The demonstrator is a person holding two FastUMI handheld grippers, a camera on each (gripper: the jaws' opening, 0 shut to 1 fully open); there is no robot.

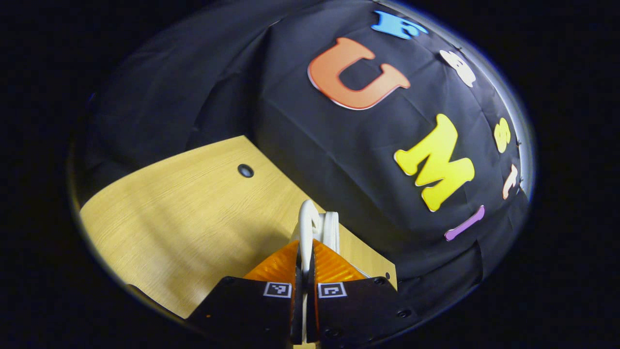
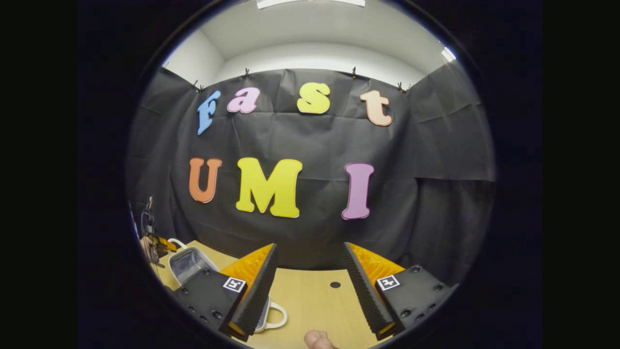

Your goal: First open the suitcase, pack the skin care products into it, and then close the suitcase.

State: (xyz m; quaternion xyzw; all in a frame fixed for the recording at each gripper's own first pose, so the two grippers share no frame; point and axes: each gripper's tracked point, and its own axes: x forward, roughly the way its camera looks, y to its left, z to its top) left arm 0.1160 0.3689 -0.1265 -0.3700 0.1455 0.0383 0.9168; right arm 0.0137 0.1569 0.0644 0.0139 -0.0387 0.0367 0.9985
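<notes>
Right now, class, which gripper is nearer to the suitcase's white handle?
Left. The left gripper is shut on the white handle, touching it. The right gripper is open over the table, with the suitcase off to its left.

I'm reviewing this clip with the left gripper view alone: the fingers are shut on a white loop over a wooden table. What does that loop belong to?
Observer: It is the handle on what looks like the raised lid of a small see-through suitcase. The left gripper holds it at the left edge of the right gripper view.
Operator: Is the right gripper busy?
Observer: No. The right gripper is open and holds nothing, above the table.
Operator: Anything packed?
Observer: I cannot tell. A right gripper finger hides most of the base, where a second white handle sticks out.
</notes>
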